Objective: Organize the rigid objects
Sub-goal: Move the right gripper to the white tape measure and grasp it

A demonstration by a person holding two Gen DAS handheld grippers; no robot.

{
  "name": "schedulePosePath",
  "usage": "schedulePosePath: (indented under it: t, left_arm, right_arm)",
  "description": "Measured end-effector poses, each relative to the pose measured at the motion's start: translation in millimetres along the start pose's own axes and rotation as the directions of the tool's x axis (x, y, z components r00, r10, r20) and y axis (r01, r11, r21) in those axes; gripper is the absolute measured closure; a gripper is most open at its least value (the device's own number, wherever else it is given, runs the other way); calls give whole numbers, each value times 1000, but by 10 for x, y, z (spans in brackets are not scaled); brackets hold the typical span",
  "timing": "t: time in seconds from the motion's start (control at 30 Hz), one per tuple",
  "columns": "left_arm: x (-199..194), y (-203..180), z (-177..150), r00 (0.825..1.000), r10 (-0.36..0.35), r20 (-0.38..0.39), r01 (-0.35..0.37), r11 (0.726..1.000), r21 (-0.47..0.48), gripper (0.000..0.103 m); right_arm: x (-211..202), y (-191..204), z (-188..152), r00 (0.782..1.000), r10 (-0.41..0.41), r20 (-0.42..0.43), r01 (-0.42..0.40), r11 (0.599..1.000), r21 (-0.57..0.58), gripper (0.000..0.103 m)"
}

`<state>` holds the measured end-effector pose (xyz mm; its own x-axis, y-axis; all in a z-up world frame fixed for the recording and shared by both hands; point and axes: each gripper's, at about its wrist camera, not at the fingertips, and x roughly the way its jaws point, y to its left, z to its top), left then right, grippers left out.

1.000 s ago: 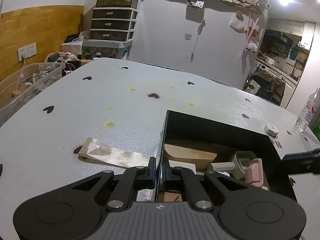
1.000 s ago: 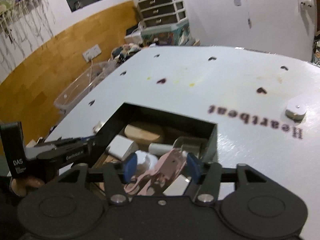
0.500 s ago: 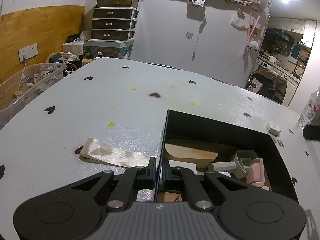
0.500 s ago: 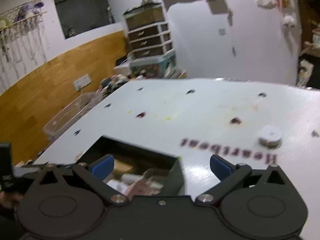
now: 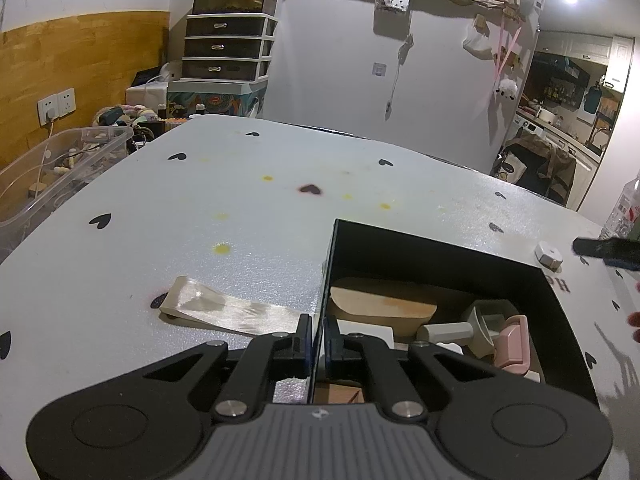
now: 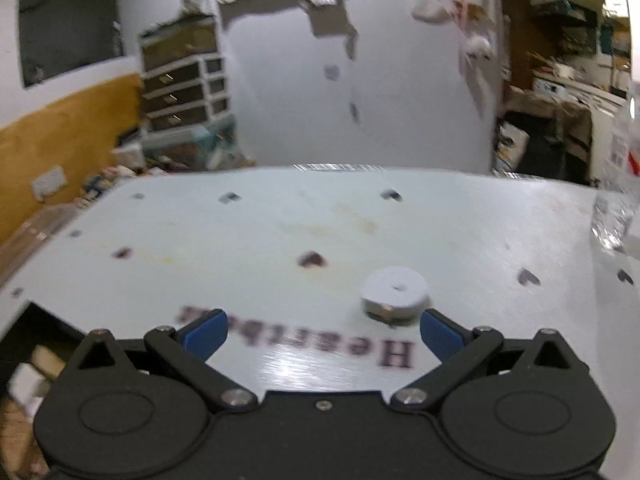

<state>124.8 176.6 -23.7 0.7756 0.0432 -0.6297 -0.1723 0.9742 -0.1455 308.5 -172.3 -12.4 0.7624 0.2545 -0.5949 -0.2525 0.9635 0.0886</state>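
A black box (image 5: 420, 244) sits on the white table, holding a wooden piece (image 5: 380, 306), a grey scoop (image 5: 468, 326), a pink object (image 5: 516, 346) and white pieces. My left gripper (image 5: 318, 342) is shut on the box's left wall. A small white round object (image 6: 394, 290) lies on the table just beyond my right gripper (image 6: 322, 334), whose blue pads stand wide open with nothing between them. The same round object (image 5: 548, 254) shows right of the box in the left wrist view, with one finger of the right gripper (image 5: 606, 250) beside it.
A shiny beige strip (image 5: 224, 312) lies left of the box. A clear plastic bottle (image 6: 616, 200) stands at the table's right edge. A clear storage bin (image 5: 52, 176) sits off the left side. The box corner (image 6: 36, 344) shows at lower left in the right wrist view.
My right gripper let go of the pink object in the box, opened wide and swung right, over to the white round object. The left gripper kept its hold on the box wall.
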Motion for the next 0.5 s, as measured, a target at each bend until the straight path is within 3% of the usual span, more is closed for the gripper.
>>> schedulePosePath:
  t: [0.3,0.37,0.5]
  left_arm:
    - [0,0,-1,1000,1,-1,-1,1000,1,98]
    - [1,4,-3,1000,2,-2,-2,1000,2,98]
    - [3,5,-4,1000,3,-1,-3,1000,2,98]
  right_arm:
    - [565,-276,-59,991,-94,-97,94,996,-5,1]
    - [653,-339,-31,992,-83,-100,85,996,15,10]
    - [799,-405,23,991,-87,-103,89,996,17,18]
